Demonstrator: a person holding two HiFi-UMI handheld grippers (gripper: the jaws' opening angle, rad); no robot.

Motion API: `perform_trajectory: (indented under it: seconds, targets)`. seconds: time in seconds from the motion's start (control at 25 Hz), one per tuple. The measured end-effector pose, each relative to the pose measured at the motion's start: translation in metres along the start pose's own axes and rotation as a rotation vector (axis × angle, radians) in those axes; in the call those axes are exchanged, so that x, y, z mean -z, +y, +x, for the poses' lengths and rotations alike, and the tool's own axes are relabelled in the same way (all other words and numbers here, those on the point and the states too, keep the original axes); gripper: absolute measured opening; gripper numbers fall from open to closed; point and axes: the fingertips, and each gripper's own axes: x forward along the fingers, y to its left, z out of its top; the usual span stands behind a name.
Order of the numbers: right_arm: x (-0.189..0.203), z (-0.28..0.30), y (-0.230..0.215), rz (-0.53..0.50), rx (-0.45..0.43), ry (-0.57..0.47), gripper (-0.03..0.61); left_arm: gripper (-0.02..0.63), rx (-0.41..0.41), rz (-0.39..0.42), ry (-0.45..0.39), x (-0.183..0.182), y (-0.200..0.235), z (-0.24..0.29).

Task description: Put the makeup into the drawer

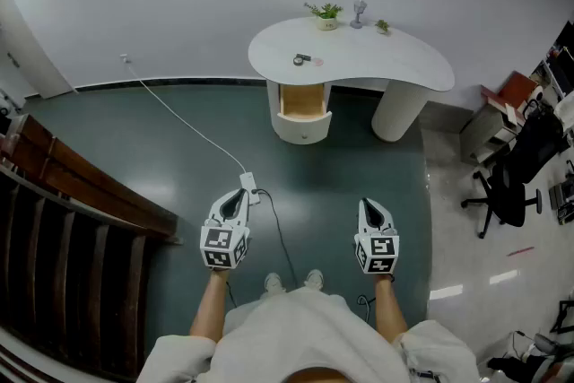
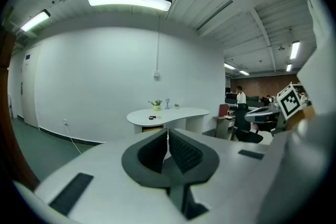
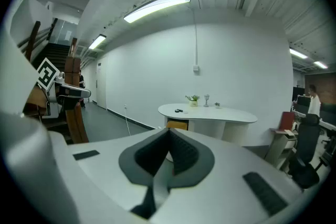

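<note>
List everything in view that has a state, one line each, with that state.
left gripper: shut, nothing between the jaws
right gripper: shut, nothing between the jaws
drawer: pulled open
makeup: lying on the tabletop, not in the drawer
potted plant: upright on the tabletop
ceiling light: on

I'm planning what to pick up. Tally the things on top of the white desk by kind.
Plants: 2, bigger plant and smaller plant
Grey stemmed cup: 1
Makeup pieces: 2, dark piece and pale pink piece
Total: 5
</note>
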Motion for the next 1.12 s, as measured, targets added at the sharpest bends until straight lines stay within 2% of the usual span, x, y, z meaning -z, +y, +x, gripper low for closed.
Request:
perform_trajectory:
  seconds: [0.4,0.56,0.6,0.64,0.68,0.88,1.12]
  targets:
    - [0.003,-0.003,0.002,0.001,-0.007,-0.008,-0.003,0.016,-0.002,-0.009,0.002,0.007,-0.005,-0.005]
    - [0.002,-0.006,0.005,0.02,-0.035,-0.036,-0.006,0.017,0.001,-0.012,0.008,0.011,-0.008,-0.006]
    - [0.002,-0.006,0.007,0.023,-0.053,-0.041,0.014,0.017,0.001,-0.013,0.008,0.011,-0.01,-0.006]
    - [0.002,-0.006,0.009,0.026,-0.072,-0.045,0.173,0.017,0.001,-0.013,0.007,0.011,-0.011,-0.006]
    - [0.002,-0.006,0.01,0.028,-0.089,-0.049,0.223,0.017,0.001,-0.014,0.007,0.012,-0.013,-0.005]
    - [0.005,-0.008,0.004,0.022,-0.111,-0.054,0.308,0.017,-0.009,-0.025,0.007,0.012,-0.024,-0.002]
    - [0.012,-0.013,-0.014,0.023,-0.124,-0.052,0.31,0.017,-0.028,-0.026,0.012,0.013,-0.044,0.002]
